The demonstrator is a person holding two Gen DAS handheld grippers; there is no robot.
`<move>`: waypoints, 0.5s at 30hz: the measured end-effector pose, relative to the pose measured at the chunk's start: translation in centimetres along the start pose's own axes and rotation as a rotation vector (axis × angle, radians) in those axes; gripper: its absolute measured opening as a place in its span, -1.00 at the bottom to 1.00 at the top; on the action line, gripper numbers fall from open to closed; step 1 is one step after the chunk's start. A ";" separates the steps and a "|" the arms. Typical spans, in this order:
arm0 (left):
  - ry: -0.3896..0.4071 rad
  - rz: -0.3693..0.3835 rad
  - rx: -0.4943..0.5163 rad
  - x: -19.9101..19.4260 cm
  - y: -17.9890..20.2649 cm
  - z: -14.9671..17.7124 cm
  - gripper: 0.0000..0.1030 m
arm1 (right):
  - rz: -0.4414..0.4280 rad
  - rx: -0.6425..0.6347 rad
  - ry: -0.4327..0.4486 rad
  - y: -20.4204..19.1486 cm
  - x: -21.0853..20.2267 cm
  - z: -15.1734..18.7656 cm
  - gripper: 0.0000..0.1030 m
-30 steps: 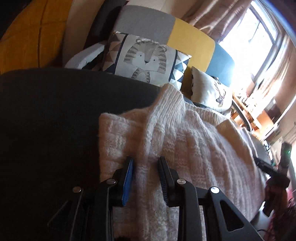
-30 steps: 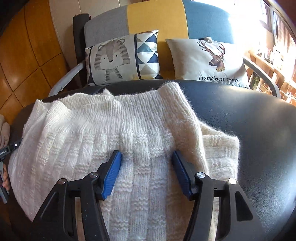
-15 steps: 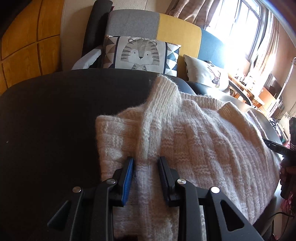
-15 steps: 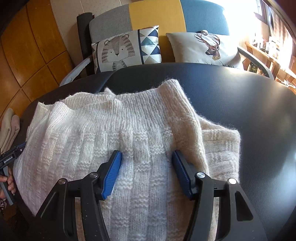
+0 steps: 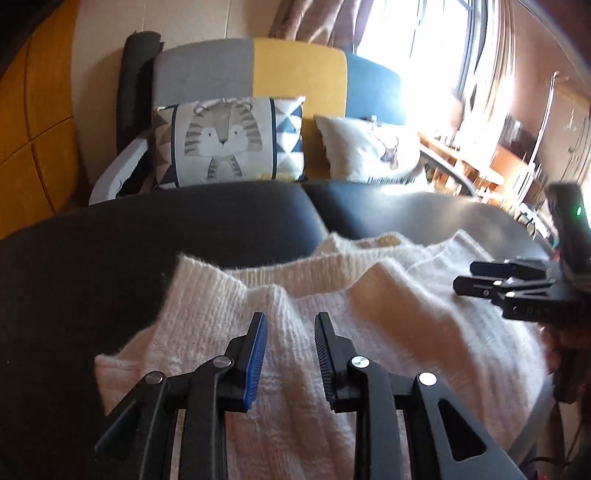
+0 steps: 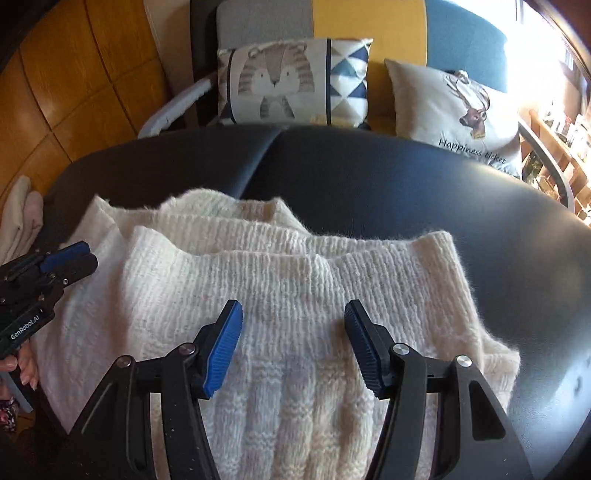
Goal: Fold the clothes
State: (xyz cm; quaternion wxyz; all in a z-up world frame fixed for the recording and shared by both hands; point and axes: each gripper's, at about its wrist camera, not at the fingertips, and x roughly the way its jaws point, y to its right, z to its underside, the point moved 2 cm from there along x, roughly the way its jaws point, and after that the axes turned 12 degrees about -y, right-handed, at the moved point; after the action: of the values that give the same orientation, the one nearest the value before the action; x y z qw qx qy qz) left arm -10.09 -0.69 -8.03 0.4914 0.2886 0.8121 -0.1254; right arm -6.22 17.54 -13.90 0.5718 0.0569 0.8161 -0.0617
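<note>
1. Left wrist view looks down on a cream, chunky-knit woollen sweater (image 5: 303,317) lying in loose folds on the dark, padded, leather-like worktop (image 5: 110,266).
2. Over the sweater's near part hovers the left gripper (image 5: 290,325), black with blue pads; its jaws stand narrow and are closing, with a raised ridge of knit between them, though I cannot tell if the pads press on it.
3. At the sweater's right edge, as that view has it, a hand (image 5: 565,347) holds the right gripper (image 5: 465,277), seen side-on.
4. From the right wrist view, the right gripper (image 6: 293,314) hangs above the sweater (image 6: 280,280) with its jaws set wide; knit shows in the gap, and the pads look clear of it.
5. At the sweater's left edge there, the left gripper (image 6: 86,256) is seen side-on, fingers (image 6: 22,365) wrapped round its handle.
6. Beyond the sweater stands a grey, yellow and blue sofa (image 6: 369,22) with a tiger-print cushion (image 6: 291,81) and a pale deer-print cushion (image 6: 454,107).
</note>
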 end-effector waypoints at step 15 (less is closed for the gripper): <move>0.040 -0.057 -0.308 2.3 -6.5 2.0 -0.46 | -0.018 0.220 0.107 4.3 0.3 0.0 -0.86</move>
State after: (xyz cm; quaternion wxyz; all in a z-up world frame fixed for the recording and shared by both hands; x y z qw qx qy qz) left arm -13.32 -6.12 -11.47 0.5096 0.1890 0.8394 -0.0076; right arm -5.63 21.82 -14.35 0.5171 0.1152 0.8343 -0.1528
